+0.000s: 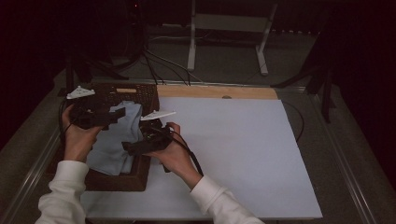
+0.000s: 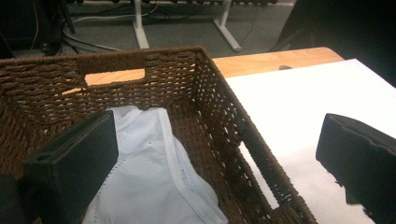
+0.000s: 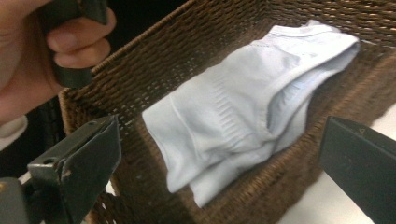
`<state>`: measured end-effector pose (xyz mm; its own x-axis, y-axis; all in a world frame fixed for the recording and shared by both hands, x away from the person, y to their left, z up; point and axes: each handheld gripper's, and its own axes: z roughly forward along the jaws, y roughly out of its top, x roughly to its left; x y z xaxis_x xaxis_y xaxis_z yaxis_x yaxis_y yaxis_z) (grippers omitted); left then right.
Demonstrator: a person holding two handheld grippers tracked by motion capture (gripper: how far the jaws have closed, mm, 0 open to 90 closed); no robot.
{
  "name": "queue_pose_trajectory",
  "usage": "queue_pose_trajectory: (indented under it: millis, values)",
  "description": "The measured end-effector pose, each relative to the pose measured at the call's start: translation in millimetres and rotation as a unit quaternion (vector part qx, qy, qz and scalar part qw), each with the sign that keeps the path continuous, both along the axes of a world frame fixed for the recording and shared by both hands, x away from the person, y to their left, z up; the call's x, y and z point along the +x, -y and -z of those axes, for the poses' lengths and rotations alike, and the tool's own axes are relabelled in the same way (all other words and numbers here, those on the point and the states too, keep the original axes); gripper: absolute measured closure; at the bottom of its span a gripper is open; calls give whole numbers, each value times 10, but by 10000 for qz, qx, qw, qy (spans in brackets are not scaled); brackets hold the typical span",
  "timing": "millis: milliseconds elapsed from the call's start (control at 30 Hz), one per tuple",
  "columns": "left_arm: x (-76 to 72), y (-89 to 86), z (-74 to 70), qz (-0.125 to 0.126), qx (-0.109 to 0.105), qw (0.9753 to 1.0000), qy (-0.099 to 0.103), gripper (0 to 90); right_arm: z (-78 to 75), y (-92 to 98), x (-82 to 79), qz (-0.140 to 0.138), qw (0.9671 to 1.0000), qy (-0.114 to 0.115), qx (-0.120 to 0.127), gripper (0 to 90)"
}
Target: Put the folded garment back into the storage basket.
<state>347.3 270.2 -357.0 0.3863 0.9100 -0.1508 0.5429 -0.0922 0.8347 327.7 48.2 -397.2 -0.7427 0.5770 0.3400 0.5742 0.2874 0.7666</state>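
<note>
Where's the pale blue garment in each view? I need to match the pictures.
High view: garment left of centre, in the basket, between both grippers.
Left gripper view: bottom centre, inside the basket.
Right gripper view: centre, between the open jaws.
Shared landmark: the brown wicker basket.

- We see the basket [image 1: 148, 100] at the table's [image 1: 243, 154] nine o'clock edge, on its left side.
- The cloth [image 1: 119, 140] lies in the basket.
- The left gripper [image 1: 112, 115] hangs over the basket's ten o'clock part.
- The right gripper [image 1: 128, 147] sits over its three o'clock wall.
</note>
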Motion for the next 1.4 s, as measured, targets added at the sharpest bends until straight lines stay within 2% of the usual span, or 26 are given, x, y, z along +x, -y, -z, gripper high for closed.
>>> queue_pose_trajectory:
  millis: [433, 833, 1067, 1233, 1400]
  values:
    - [-126, 157, 50, 131, 83, 9999, 63, 4, -14, 282, 24, 61, 9998, 145, -101, 1]
    - [-268, 391, 125, 393, 332, 9986, 85, 3, 7, 527, 31, 201, 9996, 168, -53, 1]
    - [-356, 485, 186, 517, 240, 9983, 82, 3, 60, 678, 32, 309, 9994, 138, 14, 1]
    - [-409, 546, 232, 574, 313, 9978, 104, 3, 98, 779, 34, 388, 9991, 156, -8, 1]
    - [-467, 583, 272, 608, 250, 9977, 154, 3, 116, 858, 24, 446, 9988, 191, -12, 1]
